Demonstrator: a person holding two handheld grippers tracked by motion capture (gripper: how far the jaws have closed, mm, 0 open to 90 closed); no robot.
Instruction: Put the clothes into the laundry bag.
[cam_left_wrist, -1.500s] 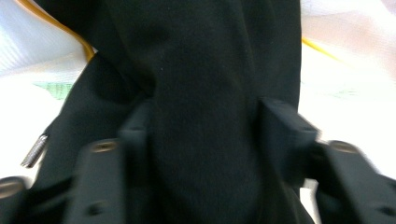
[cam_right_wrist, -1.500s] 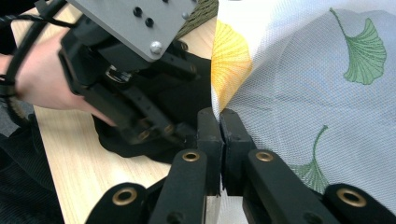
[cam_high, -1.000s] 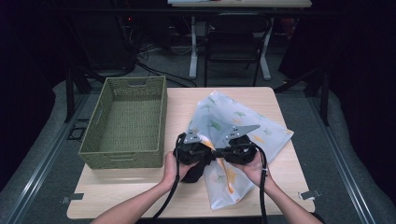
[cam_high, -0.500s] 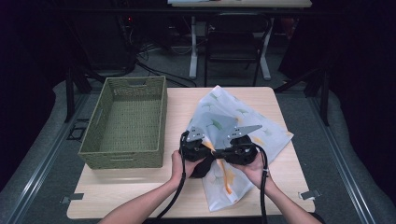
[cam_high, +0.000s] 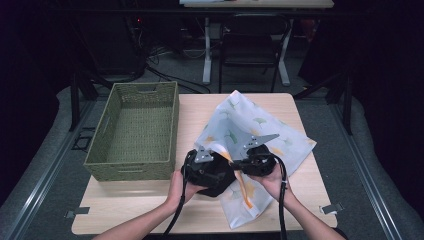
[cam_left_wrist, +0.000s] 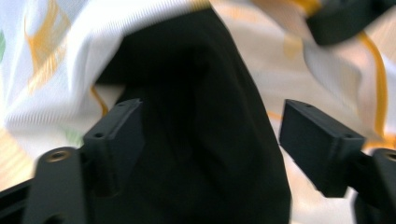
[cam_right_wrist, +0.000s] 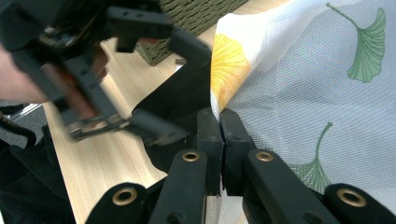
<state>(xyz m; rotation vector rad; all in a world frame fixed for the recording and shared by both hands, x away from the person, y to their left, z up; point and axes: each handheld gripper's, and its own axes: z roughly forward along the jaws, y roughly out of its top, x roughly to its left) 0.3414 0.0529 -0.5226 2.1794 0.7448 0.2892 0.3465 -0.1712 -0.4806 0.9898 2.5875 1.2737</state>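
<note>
White mesh bag with ginkgo-leaf print (cam_high: 260, 135), right of woven green basket (cam_high: 137, 132) on surface. Right gripper (cam_right_wrist: 219, 122) clamped on mouth edge; left gripper (cam_left_wrist: 210, 140) just opened around black cloth (cam_left_wrist: 196, 130). Advice: push cloth deeper, mouth taut.

— What's the room like beyond the work?

— Dark. Light falls on the pale wooden table (cam_high: 150, 210), and little else catches it.

— And the floor?

— Grey carpet (cam_high: 45, 175) on both sides, with a metal rail (cam_high: 372, 185) running along the right. Cables (cam_high: 165, 75) lie tangled behind.

— Any other furniture?

— A second desk on white legs (cam_high: 206, 55) stands farther back, a dark chair (cam_high: 250, 50) beside it.
</note>
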